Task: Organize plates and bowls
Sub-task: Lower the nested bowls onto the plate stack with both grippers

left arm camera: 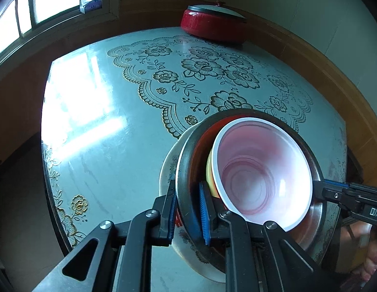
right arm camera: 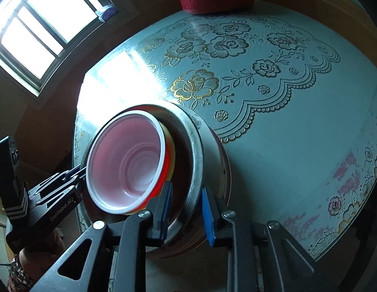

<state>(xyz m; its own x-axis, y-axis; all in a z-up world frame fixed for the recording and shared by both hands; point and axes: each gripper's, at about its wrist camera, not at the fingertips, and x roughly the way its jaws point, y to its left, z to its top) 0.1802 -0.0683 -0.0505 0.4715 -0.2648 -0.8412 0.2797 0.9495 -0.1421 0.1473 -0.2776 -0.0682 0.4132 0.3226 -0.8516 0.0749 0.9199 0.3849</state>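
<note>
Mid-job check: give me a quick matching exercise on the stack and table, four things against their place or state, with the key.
Things:
1. steel bowl
2. white-lined bowl
3. red lidded pot
4. floral plate

Places or states:
A. far edge of the table
B. innermost of the stack
C. beneath the stack
D. rim pinched by the left gripper and the right gripper

Pairs: 1-D, 2-B, 3-A, 4-C
</note>
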